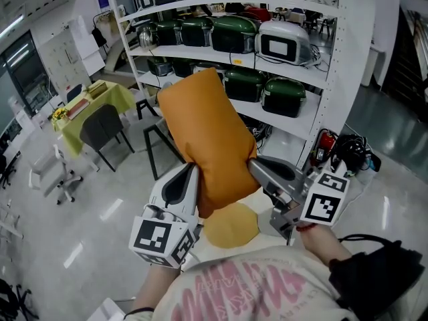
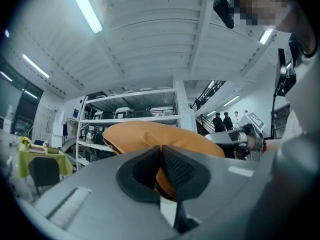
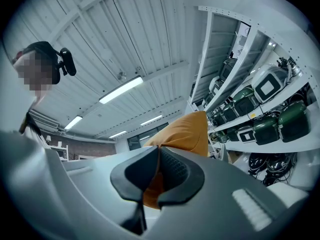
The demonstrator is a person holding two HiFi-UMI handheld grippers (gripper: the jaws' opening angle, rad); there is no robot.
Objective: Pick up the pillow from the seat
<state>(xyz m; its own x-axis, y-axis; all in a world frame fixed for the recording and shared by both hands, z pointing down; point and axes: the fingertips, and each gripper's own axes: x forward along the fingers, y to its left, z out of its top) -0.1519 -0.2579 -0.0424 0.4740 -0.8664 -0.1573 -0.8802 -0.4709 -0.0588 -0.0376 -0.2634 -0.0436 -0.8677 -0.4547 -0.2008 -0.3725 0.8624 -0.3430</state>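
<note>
shelves [image 1: 332, 92] hold green appliances [image 1: 234, 33] behind gripped pillow [image 1: 207, 132].

The shelf rack [image 1: 332, 85] walls off the upper right, the pillow [image 1: 207, 139] fills the centre, and a chair [image 1: 100, 129] stands at left. You can pass over bare floor [image 1: 80, 226] at lower left.

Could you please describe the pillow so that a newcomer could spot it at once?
Find the white shelving of dark green cookers; two grippers are held up in front of it. Pinched between the left gripper and right gripper is the pillow: a plump, upright orange rectangle, far larger than the flat yellow disc below it.
</note>
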